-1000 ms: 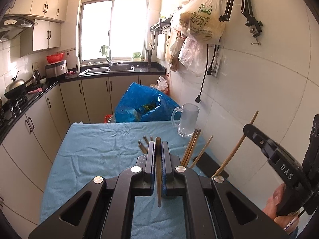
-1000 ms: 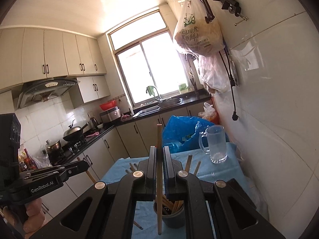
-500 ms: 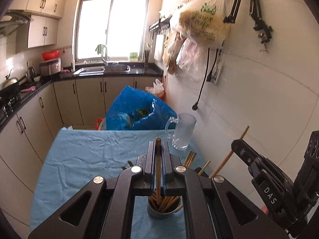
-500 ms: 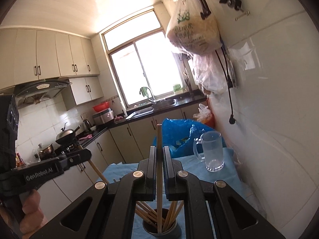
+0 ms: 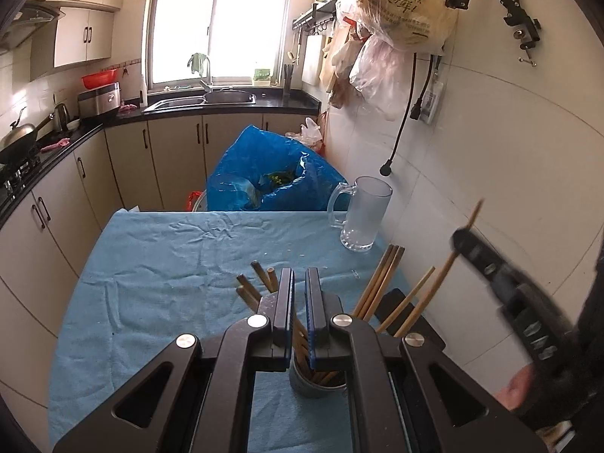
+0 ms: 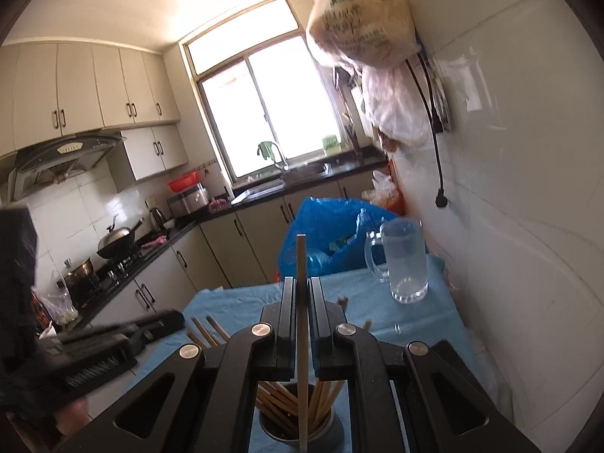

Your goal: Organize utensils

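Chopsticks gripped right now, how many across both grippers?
1. The right gripper clamps one chopstick upright above the cup; the left gripper holds none, its jaws slightly apart.

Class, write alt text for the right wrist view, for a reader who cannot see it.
The right hand-held gripper is shut on a single wooden chopstick, held upright over a metal cup full of chopsticks on a blue tablecloth. A clear glass mug stands beyond, by the white tiled wall, in a kitchen.
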A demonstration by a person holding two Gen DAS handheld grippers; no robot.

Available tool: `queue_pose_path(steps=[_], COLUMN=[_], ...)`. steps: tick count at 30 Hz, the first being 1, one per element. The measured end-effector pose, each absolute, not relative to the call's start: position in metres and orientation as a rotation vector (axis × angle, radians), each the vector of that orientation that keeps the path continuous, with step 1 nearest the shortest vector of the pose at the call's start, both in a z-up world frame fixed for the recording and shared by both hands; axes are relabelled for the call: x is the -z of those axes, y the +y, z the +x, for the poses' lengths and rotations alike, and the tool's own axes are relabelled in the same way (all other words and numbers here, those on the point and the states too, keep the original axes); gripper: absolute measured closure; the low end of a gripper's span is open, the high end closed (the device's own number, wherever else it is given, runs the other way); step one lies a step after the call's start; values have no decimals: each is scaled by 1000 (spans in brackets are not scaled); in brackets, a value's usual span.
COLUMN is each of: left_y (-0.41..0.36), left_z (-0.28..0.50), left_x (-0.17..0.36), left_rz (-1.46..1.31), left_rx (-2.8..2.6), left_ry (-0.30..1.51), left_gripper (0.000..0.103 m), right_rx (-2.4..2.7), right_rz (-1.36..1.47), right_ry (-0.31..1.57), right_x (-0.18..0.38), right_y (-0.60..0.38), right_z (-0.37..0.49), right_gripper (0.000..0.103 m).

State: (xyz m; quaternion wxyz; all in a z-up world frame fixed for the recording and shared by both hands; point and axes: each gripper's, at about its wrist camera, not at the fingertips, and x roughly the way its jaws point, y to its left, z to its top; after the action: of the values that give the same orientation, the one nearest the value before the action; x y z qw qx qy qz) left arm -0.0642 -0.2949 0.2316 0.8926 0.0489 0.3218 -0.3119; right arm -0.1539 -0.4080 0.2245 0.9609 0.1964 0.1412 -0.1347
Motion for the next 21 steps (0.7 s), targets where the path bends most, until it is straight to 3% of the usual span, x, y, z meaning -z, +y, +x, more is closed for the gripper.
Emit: queue_pose_path(steps=[6, 14, 16, 17, 18, 19, 20, 21], left_y=[-293, -287, -284, -281, -279, -274, -268, -263], left_z=[-64, -68, -70, -72, -74, -76, -80, -85], left_x=[-232, -234, -237, -238, -238, -240, -242, -245], left_rz=[98, 92, 84, 76, 69, 56, 45, 43], left_rx=[647, 651, 661, 664, 663, 654, 637, 620], left_ry=[671, 659, 652, 651, 648, 635, 610, 588], left_gripper=[98, 98, 89, 82, 67, 59, 58, 54], right_rx=[294, 298, 289, 294, 299, 299, 300, 304], right_rz=[352, 355, 356, 353, 354, 358, 366, 371], right_ry=[227, 307, 339, 358, 366, 366, 360, 350], right_x=[-247, -227, -222, -219, -218, -217, -218, -220], right_y=[-401, -400, -400, -399, -399, -400, -400, -400], right_z=[-161, -145, -142, -142, -143, -147, -153, -158], right_gripper=[96, 96, 95, 91, 87, 76, 60, 51])
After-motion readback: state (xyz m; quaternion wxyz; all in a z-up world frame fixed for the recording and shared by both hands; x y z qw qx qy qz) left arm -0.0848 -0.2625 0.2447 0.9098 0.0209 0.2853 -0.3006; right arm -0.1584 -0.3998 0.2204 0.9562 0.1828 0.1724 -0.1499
